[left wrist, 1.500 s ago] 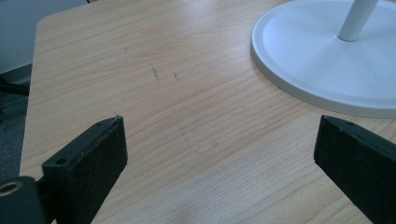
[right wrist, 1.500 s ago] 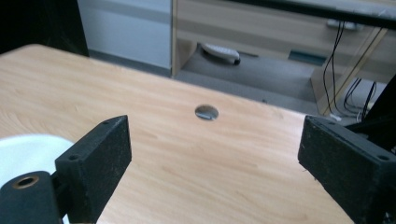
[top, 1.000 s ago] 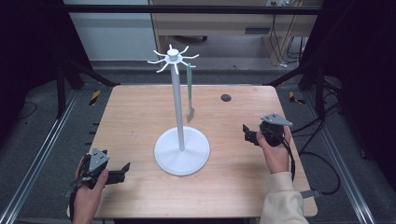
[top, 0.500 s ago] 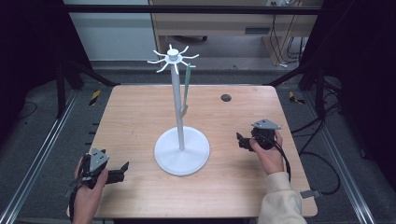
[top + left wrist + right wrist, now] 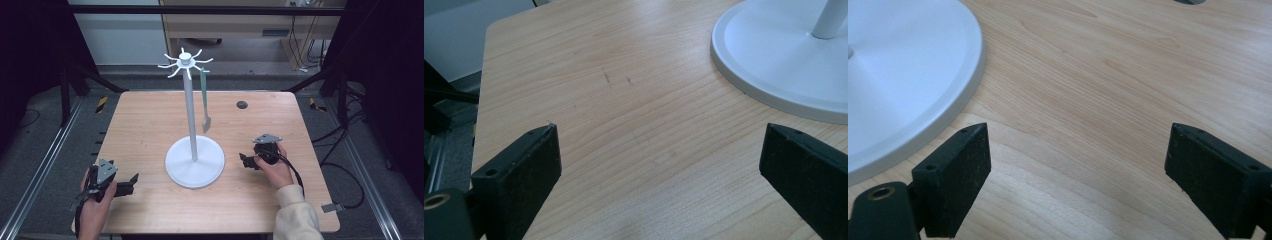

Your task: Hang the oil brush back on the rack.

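Centrally on the light wooden table stands a tall white stand with a round disc base, a slim pole and a crown of curved hooks at its top. From a hook on the crown's 3 o'clock side hangs a long pale-green utensil with a flat grey head, dangling beside the pole and clear of the tabletop. At about 1 o'clock from the base a small dark round disc lies on the wood, well apart from it.

At 8 o'clock from the base, near the table's near corner, the left hand holds the left gripper low over the wood; in the left gripper view its jaws stand spread wide with bare table between them, the base's rim up at 1 o'clock. At 3 o'clock from the base, the right hand holds the right gripper pointing toward the base; its jaws also stand wide apart, empty, with the base's edge at 10 o'clock
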A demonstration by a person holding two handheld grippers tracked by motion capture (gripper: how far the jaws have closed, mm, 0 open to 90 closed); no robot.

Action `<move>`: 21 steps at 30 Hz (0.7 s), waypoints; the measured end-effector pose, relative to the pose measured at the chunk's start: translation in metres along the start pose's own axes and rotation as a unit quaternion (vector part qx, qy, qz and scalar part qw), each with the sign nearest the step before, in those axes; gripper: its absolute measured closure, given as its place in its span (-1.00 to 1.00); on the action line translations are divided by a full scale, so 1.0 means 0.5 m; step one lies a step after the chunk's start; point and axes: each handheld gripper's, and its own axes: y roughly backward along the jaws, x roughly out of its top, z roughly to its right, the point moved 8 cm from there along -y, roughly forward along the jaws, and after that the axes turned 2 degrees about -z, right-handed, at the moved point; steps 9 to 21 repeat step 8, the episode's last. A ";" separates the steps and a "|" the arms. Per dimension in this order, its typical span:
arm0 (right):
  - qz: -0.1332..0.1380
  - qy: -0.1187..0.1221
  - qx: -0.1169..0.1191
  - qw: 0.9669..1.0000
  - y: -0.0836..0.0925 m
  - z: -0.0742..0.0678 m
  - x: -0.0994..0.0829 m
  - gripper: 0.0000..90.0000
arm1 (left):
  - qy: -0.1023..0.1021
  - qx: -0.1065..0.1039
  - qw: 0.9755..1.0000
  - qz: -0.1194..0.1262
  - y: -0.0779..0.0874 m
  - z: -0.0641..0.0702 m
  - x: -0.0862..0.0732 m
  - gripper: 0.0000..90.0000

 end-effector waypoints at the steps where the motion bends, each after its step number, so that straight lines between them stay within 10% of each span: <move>1: -0.001 -0.003 0.006 1.000 -0.002 -0.003 0.000 -0.74 | 0.000 0.000 1.000 -0.001 0.000 0.000 0.000 -0.94; 21: -0.009 -0.010 0.018 1.000 -0.003 -0.010 -0.001 -0.74 | 0.000 -0.005 1.000 -0.001 0.000 0.002 -0.001 -0.94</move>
